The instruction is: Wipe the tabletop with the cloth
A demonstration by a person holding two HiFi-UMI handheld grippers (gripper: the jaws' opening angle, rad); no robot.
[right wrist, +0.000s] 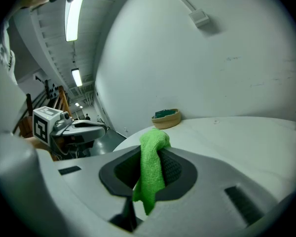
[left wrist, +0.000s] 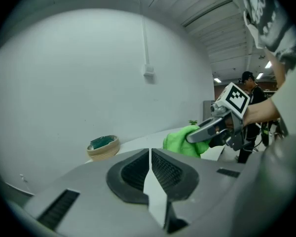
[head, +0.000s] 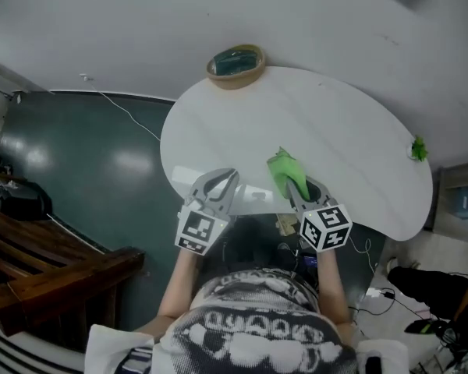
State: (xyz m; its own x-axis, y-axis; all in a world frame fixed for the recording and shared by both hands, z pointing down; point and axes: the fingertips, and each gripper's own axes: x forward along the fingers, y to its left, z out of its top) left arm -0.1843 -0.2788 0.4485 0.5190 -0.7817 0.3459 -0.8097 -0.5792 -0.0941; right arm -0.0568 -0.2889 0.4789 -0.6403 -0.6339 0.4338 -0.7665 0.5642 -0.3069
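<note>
I had the right gripper (head: 296,187) pinching the cloth (head: 281,166) by a bunch — soft, light, probably crumples; left gripper (head: 221,185) was clenched, empty.

A bright green cloth (head: 282,168) shows against a plain white tabletop (head: 351,131). At the tabletop's far edge is a tan bowl (head: 235,65) with dark teal contents. At its right edge is a small green object (head: 418,149) (too small to identify). The left gripper (head: 222,179) and right gripper (head: 295,184) are grey, each with a black-and-white square-patterned cube. The floor (head: 86,154) is dark green.
</note>
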